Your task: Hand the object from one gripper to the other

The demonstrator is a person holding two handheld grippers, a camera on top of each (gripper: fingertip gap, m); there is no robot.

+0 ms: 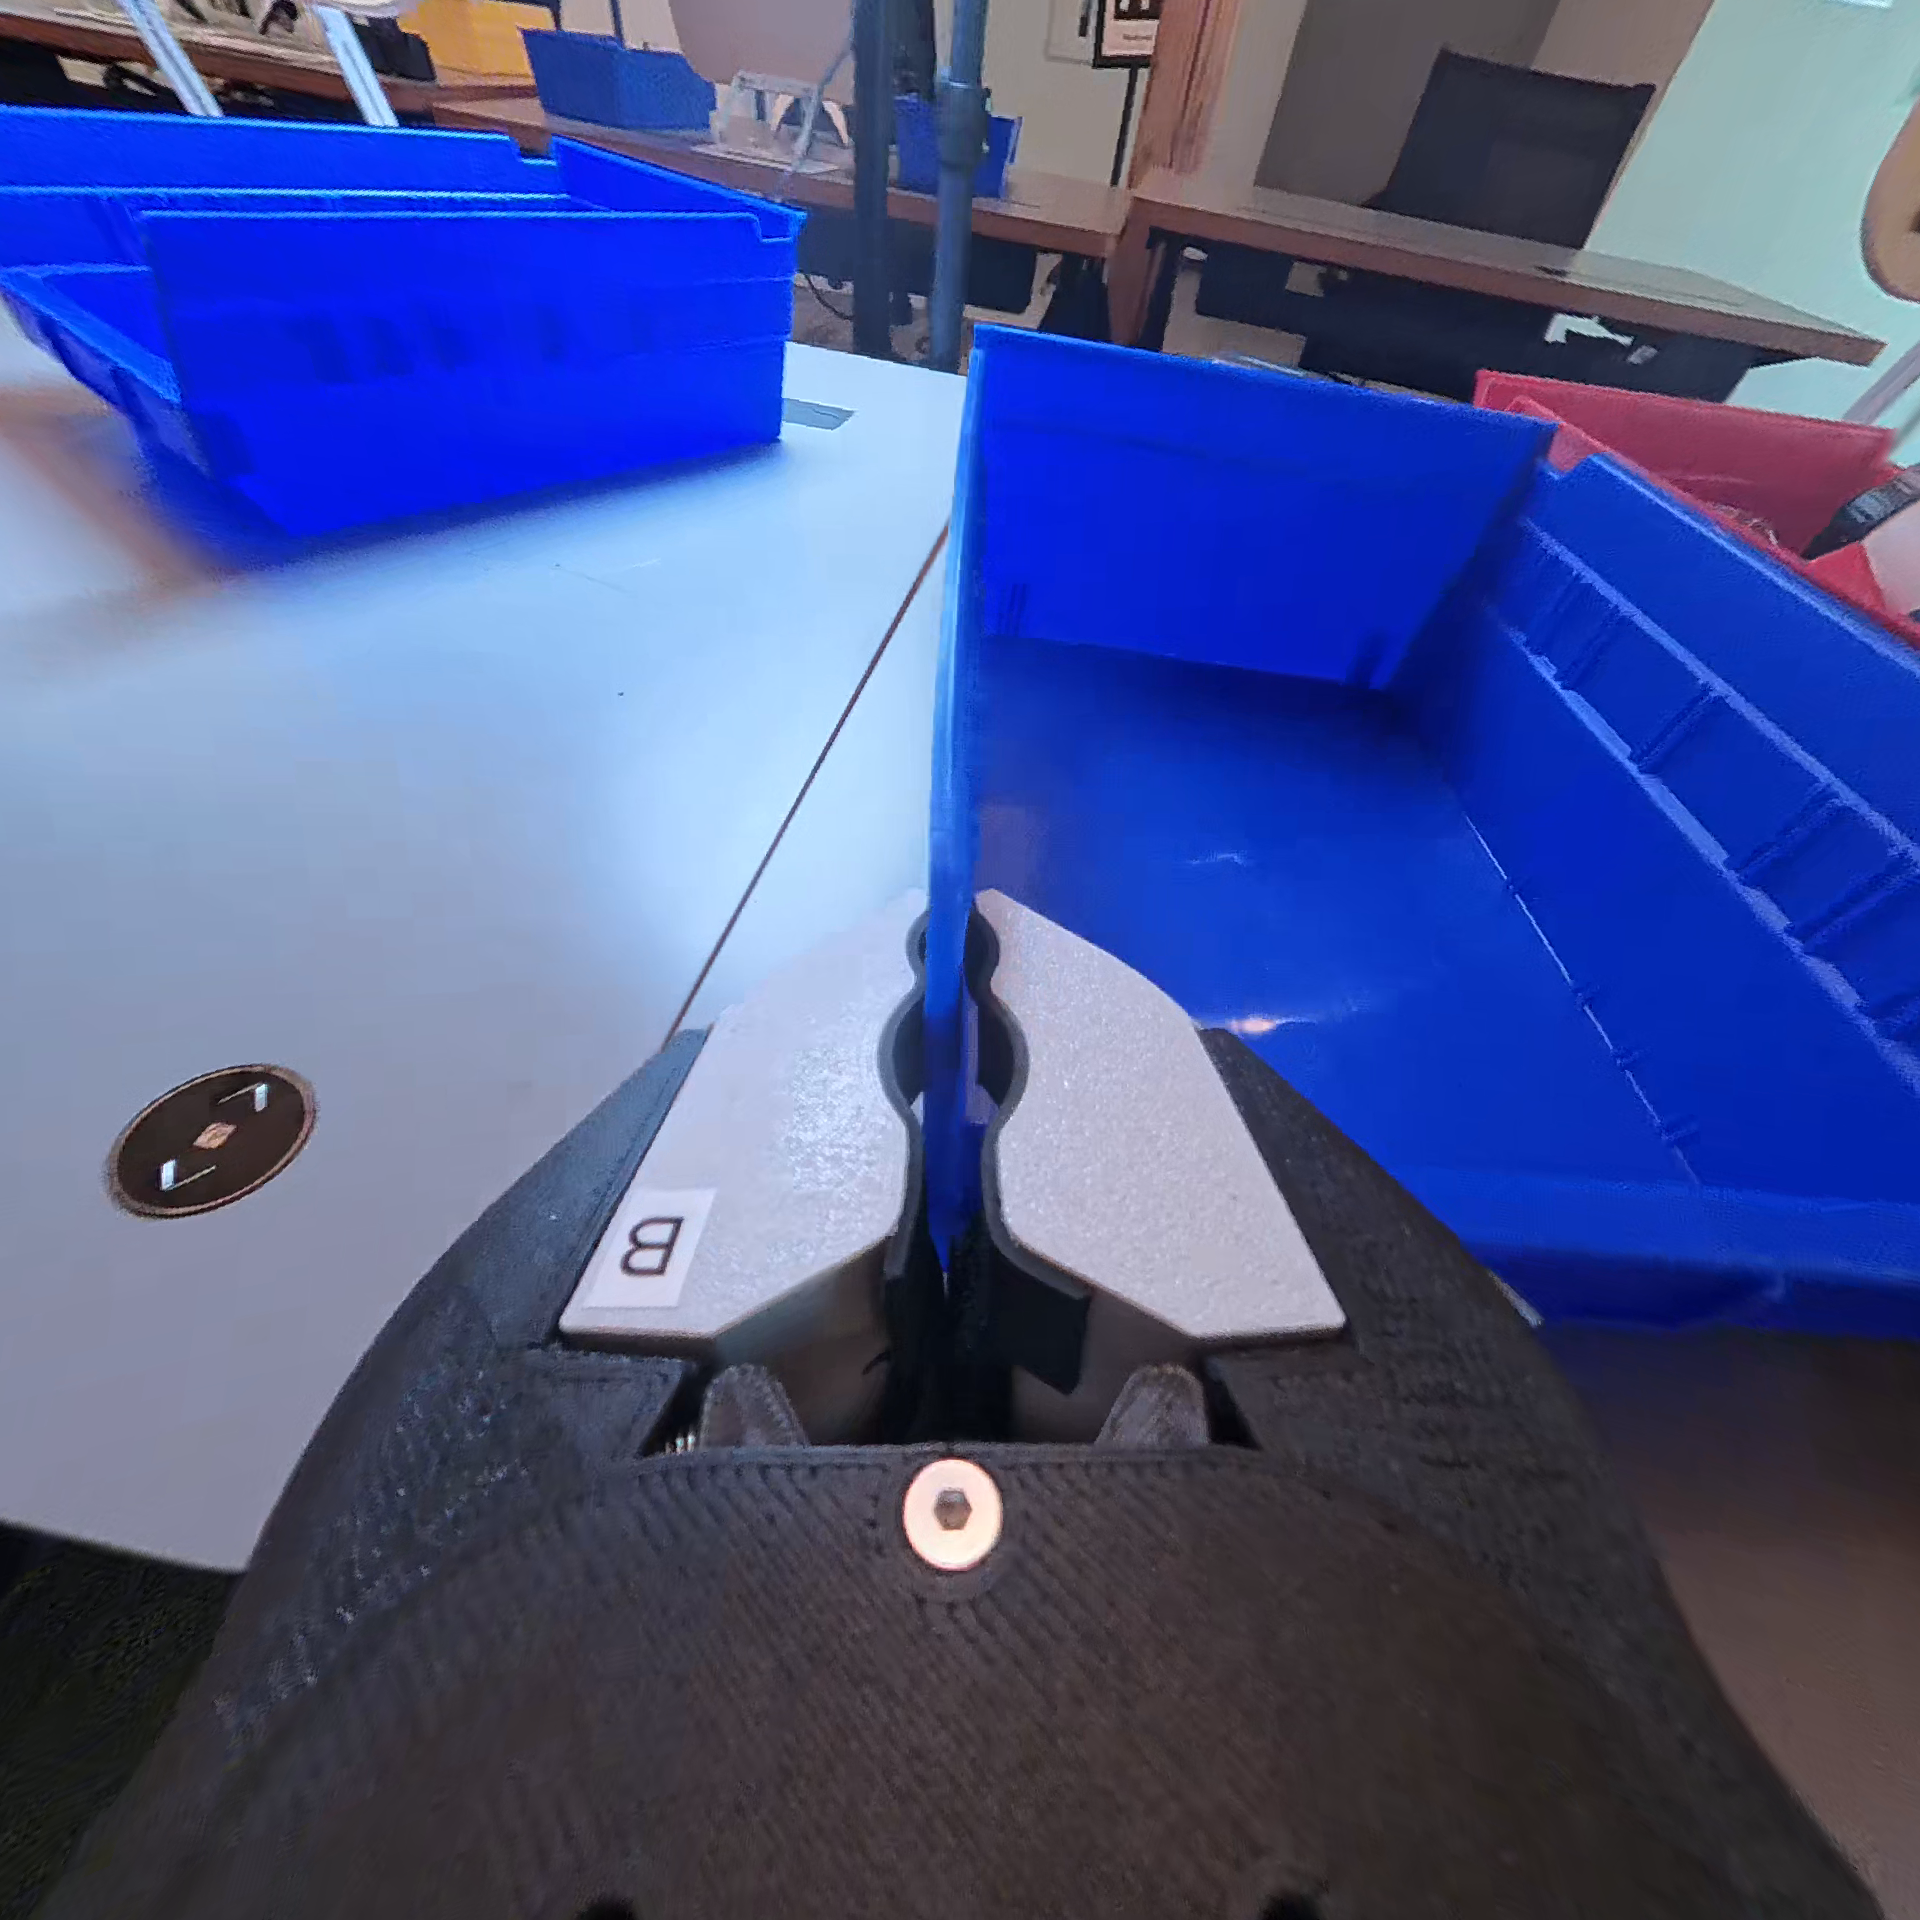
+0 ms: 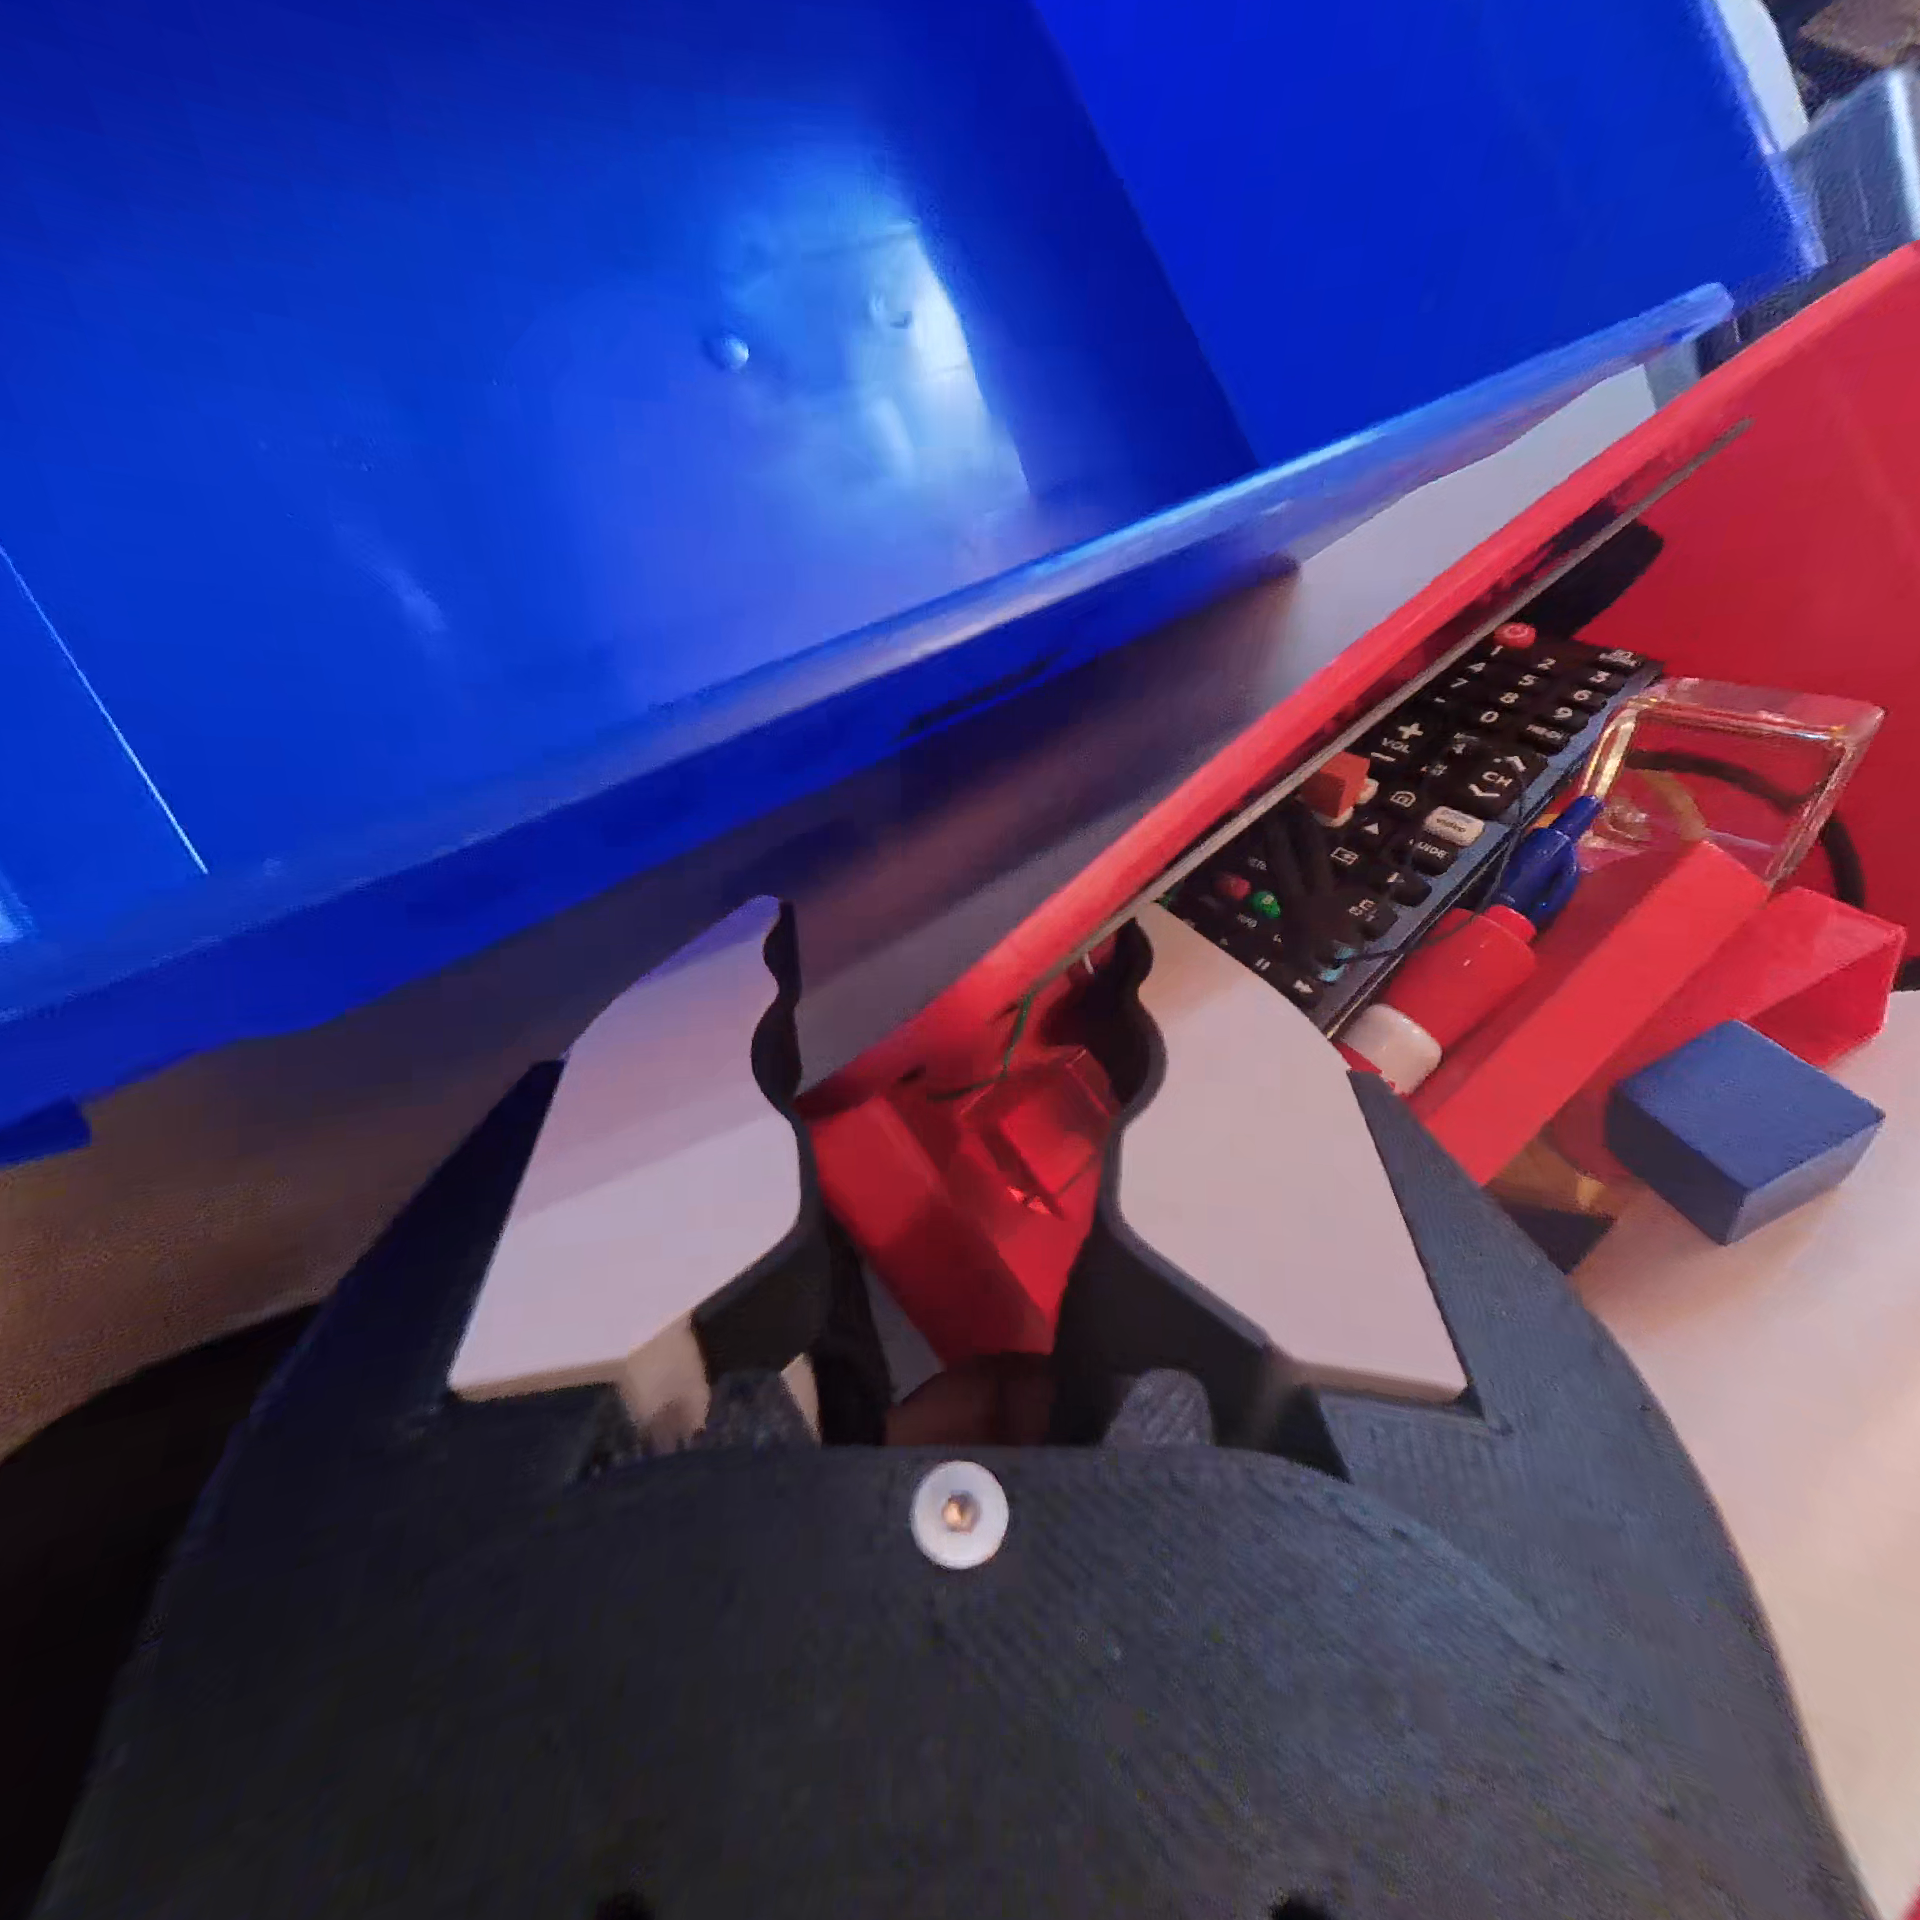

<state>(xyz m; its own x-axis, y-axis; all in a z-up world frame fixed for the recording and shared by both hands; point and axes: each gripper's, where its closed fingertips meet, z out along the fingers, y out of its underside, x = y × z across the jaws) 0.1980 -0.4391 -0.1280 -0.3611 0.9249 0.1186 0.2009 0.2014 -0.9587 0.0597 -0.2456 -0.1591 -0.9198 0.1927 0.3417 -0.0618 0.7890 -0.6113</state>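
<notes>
My left gripper (image 1: pixel 948 935) is shut on the upright side wall of an empty blue bin (image 1: pixel 1299 883), which reaches away to the right over the white table (image 1: pixel 416 779). The same blue bin (image 2: pixel 623 416) fills the upper left of the right wrist view, its rim just beyond the fingers. My right gripper (image 2: pixel 951 966) is open. The near corner of a red bin (image 2: pixel 1195 748) lies between its fingers; I cannot tell whether they touch it.
The red bin (image 1: pixel 1714 457) holds a black remote (image 2: pixel 1455 769), a clear block (image 2: pixel 1745 769), a glue bottle (image 2: pixel 1455 977), a blue block (image 2: pixel 1745 1132) and red blocks. Stacked blue bins (image 1: pixel 468 343) stand far left. A round brown disc (image 1: pixel 213 1138) is set in the table. One gripper's finger ends stand about 25 cm off the other's. From my left tips it is roughly 15 cm to the round brown disc (image 1: pixel 213 1138); from my right, 35 cm.
</notes>
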